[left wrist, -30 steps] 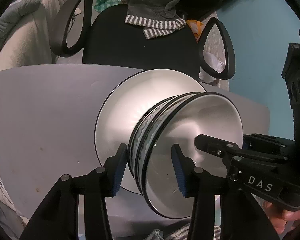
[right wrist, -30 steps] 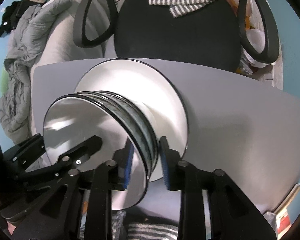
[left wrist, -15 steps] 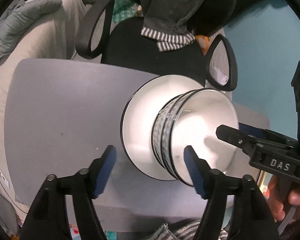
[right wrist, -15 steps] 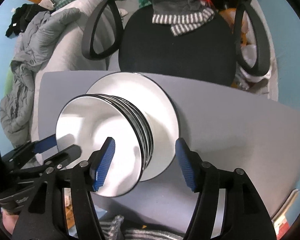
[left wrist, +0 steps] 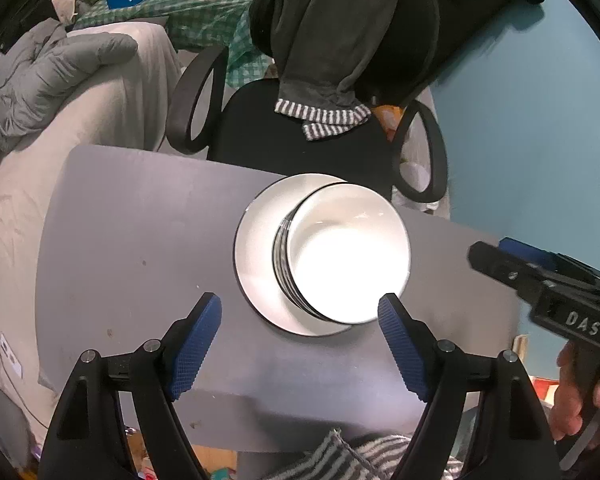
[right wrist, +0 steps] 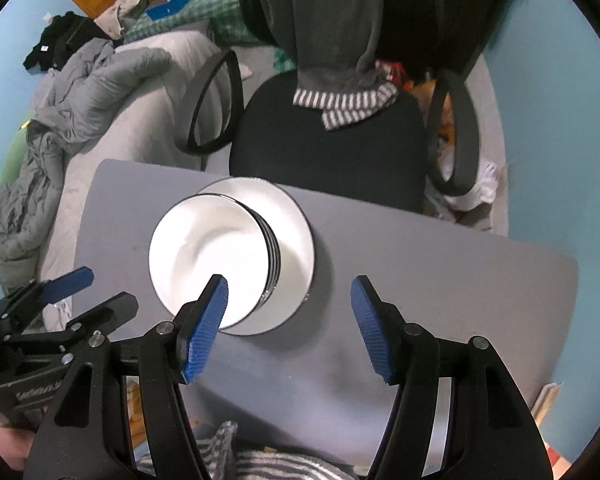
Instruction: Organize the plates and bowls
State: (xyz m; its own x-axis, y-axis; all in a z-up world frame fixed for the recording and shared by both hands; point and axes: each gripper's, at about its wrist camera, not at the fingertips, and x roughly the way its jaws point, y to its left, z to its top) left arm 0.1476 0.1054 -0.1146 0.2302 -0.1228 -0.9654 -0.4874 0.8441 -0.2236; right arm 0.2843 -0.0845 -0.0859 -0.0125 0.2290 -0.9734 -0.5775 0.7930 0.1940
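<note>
A stack of white black-rimmed bowls (left wrist: pixel 348 264) sits on a white plate (left wrist: pixel 256 248) near the far edge of the grey table (left wrist: pixel 140 220). My left gripper (left wrist: pixel 298 300) hangs high above the stack, its jaws still opening, nothing pressed between its blue pads (left wrist: pixel 196 344). In the right wrist view the same bowls (right wrist: pixel 208 248) and plate (right wrist: pixel 292 232) lie below my right gripper (right wrist: pixel 290 280), which stands open and touches nothing.
A black office chair (left wrist: pixel 300 140) draped with a grey garment stands behind the table. A bed with a grey jacket (left wrist: pixel 60 72) lies to the left. A hand (left wrist: pixel 572 396) holds the other gripper at the right edge. Striped cloth (left wrist: pixel 340 456) shows at the table's near edge.
Both grippers let go of the bowl stack's rims, opened wide and rose well above it. The bowls stay nested on the plate.
</note>
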